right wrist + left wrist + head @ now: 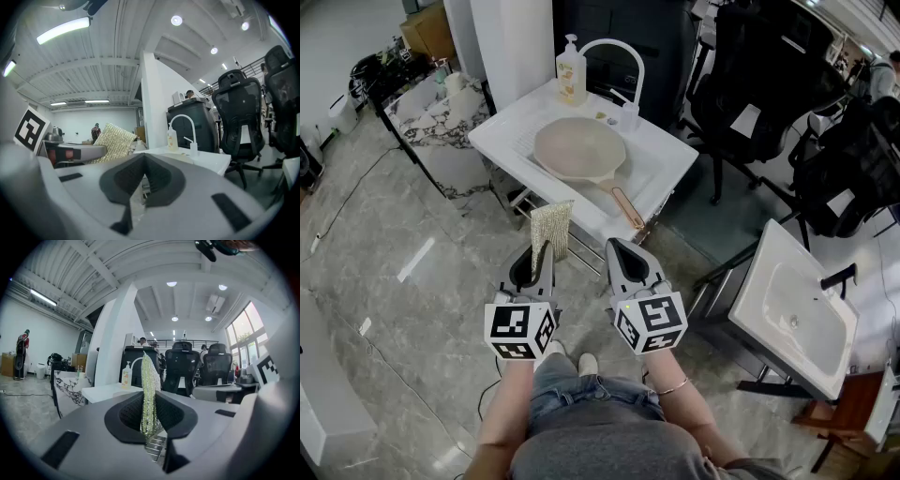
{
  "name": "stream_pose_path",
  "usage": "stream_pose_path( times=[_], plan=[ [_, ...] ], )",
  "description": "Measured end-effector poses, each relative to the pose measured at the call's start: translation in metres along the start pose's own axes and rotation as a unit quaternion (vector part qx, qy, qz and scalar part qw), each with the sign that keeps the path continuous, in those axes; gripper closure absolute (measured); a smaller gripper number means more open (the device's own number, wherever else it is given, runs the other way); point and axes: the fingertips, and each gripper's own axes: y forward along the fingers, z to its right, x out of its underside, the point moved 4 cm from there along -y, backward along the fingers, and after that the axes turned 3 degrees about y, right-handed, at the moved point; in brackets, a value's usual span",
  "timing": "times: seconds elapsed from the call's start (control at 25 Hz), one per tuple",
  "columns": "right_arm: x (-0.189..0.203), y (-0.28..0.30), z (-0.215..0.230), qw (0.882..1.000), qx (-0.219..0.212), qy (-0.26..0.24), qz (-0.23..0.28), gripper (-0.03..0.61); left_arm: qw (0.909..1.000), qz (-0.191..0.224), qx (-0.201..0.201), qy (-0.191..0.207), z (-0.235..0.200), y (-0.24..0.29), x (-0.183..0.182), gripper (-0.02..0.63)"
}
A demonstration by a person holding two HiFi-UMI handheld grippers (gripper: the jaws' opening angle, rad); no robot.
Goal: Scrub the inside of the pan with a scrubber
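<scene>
A round beige pan [579, 148] lies in the white sink [511, 127], its pinkish handle [625, 207] pointing toward me. My left gripper [542, 249] is shut on a sparkly mesh scrubber [551, 226], which stands upright just in front of the sink's near edge. In the left gripper view the scrubber [149, 397] sticks up edge-on between the closed jaws of that gripper [149, 425]. My right gripper [618, 247] hangs beside it, shut with nothing in it, short of the pan handle. The right gripper view shows the scrubber [110, 142] off to the left of the right gripper [143, 160].
A soap bottle [571, 71] and a curved white faucet [615, 54] stand at the sink's far side. A second white basin [793, 314] is at the right, black office chairs [750, 84] are behind, and a marble-patterned table [441, 127] is at the left.
</scene>
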Motion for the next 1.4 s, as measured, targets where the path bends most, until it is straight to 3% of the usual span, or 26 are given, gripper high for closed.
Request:
stream_pose_path(
  times=[0.68,1.08,1.4],
  plan=[
    [0.004,0.012,0.004,1.0,-0.02,0.018,0.005,0.568,0.9999,0.002,-0.016,-0.001,-0.011,0.009,0.002,0.548],
    [-0.001,0.041,0.028,1.0,0.001,0.023,0.008,0.568,0.9998,-0.006,-0.016,-0.003,-0.032,0.051,-0.001,0.548],
    [0.002,0.104,0.04,1.0,0.009,0.013,0.001,0.568,0.9999,-0.006,-0.001,-0.008,-0.073,0.11,0.005,0.548]
  ],
)
